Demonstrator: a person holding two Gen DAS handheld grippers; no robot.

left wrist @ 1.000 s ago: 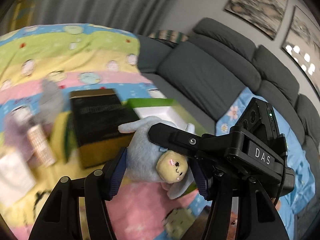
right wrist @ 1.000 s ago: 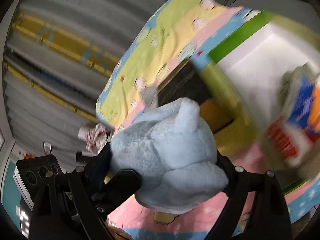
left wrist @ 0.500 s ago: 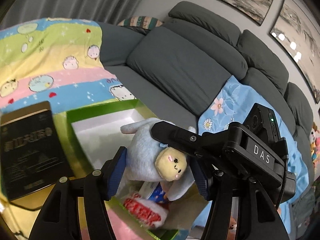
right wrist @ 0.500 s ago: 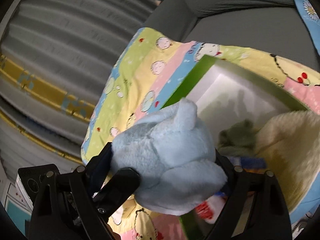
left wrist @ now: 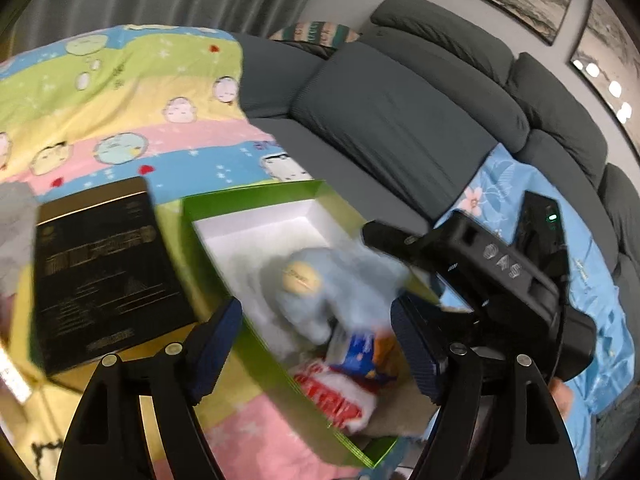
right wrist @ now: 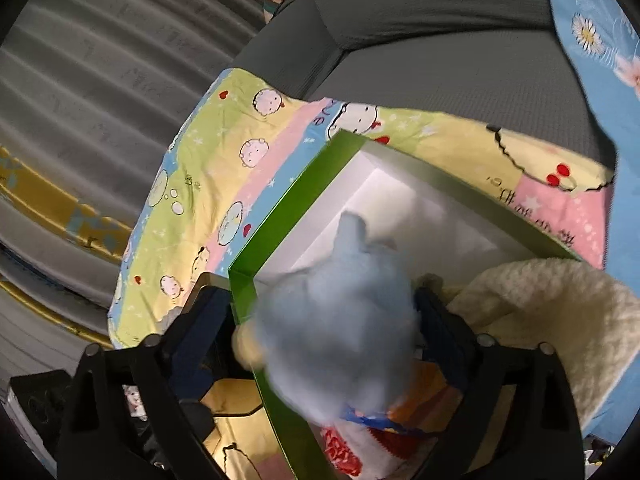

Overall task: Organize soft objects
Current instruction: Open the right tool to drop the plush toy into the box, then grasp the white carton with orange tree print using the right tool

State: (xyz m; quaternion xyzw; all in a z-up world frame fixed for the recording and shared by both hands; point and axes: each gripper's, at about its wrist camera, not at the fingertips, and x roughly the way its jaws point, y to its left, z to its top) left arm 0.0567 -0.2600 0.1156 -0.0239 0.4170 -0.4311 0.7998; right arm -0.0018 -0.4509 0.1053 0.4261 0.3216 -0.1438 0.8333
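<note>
A pale blue plush toy (left wrist: 320, 292) with a yellow face shows blurred inside the green box (left wrist: 256, 200), over its white floor. My left gripper (left wrist: 316, 344) hangs above the box's near side. Its jaws are opening, and the toy lies beyond the pads with a gap on each side. In the right wrist view the toy (right wrist: 340, 336) sits low between the fingers of my right gripper (right wrist: 324, 324). Those jaws are also opening, and the pads stand off the toy. The black housing of the right tool (left wrist: 500, 264) reaches in from the right.
The box (right wrist: 280, 216) also holds a red-and-white soft item (left wrist: 336, 396), a blue-and-orange one (left wrist: 364, 354) and a cream fleecy piece (right wrist: 552, 312). A black flat box (left wrist: 100, 272) lies left of it on the cartoon blanket (left wrist: 120, 92). The grey sofa (left wrist: 400, 120) rises behind.
Both grippers held the blue toy together before. Now both jaws have widened, and the toy has slipped free and dropped into the green box.
</note>
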